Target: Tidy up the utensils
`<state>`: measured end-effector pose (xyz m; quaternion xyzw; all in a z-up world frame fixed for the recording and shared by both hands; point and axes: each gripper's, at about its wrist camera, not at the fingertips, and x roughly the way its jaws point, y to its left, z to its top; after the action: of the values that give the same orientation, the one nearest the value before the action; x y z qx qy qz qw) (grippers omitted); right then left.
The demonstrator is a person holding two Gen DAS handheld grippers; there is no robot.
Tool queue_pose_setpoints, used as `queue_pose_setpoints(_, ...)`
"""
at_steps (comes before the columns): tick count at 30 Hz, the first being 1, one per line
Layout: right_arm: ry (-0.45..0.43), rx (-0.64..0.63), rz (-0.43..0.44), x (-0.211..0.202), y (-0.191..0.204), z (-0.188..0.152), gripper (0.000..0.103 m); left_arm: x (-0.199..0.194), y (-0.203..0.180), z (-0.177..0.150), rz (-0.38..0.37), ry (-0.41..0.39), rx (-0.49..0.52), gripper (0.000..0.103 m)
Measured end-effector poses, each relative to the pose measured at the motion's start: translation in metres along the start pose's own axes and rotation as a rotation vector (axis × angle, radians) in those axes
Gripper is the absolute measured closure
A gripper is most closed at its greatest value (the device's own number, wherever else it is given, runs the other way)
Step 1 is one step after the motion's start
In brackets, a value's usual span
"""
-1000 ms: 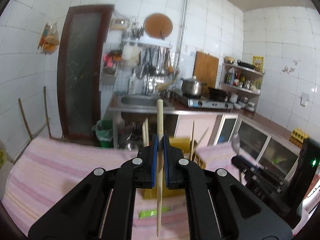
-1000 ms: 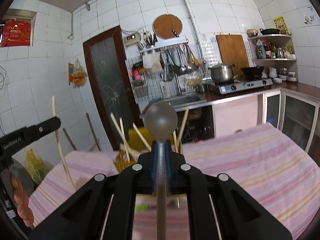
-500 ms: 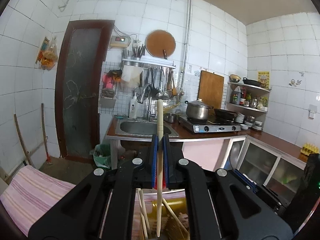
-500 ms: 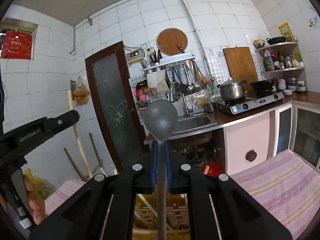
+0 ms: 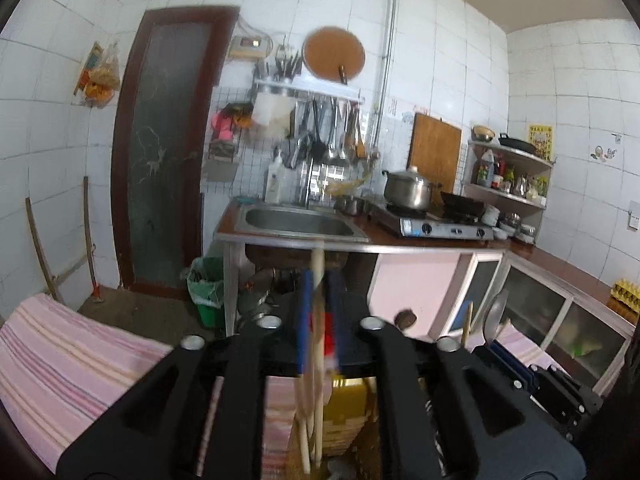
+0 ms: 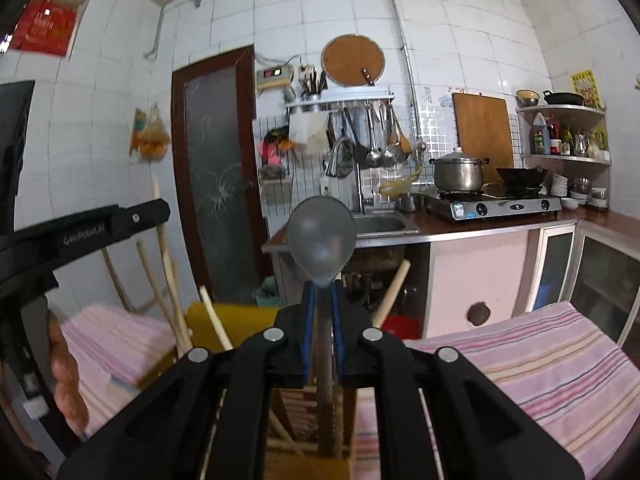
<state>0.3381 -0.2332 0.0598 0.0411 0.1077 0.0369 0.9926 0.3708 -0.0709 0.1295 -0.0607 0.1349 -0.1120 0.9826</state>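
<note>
Presently, the task stands partway done, with two pieces at the point of delivery.

Left side: the left gripper [image 5: 319, 280] stands over the yellow utensil holder [image 5: 348, 396]. Its jaws have just been opening and are now spread, with a gap on either side of the wooden chopstick [image 5: 318, 256] that stands upright between them. The pads do not press on it. The chopstick is blurred, and its lower end reaches down among the sticks in the holder. In my judgement this piece is being let go into place; whether it has settled cannot be told.

Centre: several other chopsticks [image 6: 216, 324] lean in the holder already, so part of the sorting is done. Which compartment each one occupies cannot be told.

Right side: the right gripper [image 6: 321, 292] appears pressed together on the handle of a grey spoon [image 6: 322, 232], held bowl up, with the handle running down into the holder's mouth. The spoon is not yet released. What is left here, as I judge it, is to lower it fully and part the jaws.

Far right: the striped pink cloth [image 6: 520, 368] shows no loose utensils in the part visible. Whether more lie out of frame cannot be established.
</note>
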Motion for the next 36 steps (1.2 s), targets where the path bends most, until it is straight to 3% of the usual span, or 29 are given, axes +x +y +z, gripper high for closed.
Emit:
queue_pose_setpoints(1, 0.018, -0.006, -0.009, -0.001, 0.001, 0.001, 0.069, -0.005, 0.002, 0.000, 0.009, 0.010, -0.002, 0.055)
queue_pose_setpoints(3, 0.066, -0.006, -0.031, -0.009, -0.002, 0.003, 0.034, -0.023, 0.005, 0.001, 0.022, 0.000, 0.001, 0.039)
queue_pose_setpoints(6, 0.108, -0.011, -0.067, -0.030, -0.004, 0.007, 0.034, -0.049, 0.008, 0.000, 0.029, 0.029, 0.023, 0.031)
queue_pose_setpoints(10, 0.125, -0.006, -0.089, -0.075, -0.007, 0.008, 0.031, -0.102, 0.017, -0.011, 0.066, 0.027, 0.034, 0.006)
queue_pose_setpoints(18, 0.094, -0.016, -0.133, -0.183, 0.008, -0.041, 0.005, -0.212, 0.039, -0.070, 0.087, 0.051, -0.048, 0.005)
queue_pose_setpoints(23, 0.125, -0.013, -0.132, -0.225, 0.023, -0.081, 0.005, -0.256, 0.031, -0.124, 0.101, 0.074, -0.013, 0.005)
queue_pose_setpoints(28, 0.100, -0.013, -0.132, -0.258, 0.036, -0.115, 0.005, -0.278, 0.016, -0.169, 0.130, 0.093, 0.073, 0.005)
queue_pose_setpoints(36, 0.040, -0.067, -0.148, -0.276, 0.052, -0.134, 0.005, -0.301, 0.020, -0.200, 0.216, 0.021, 0.089, 0.005)
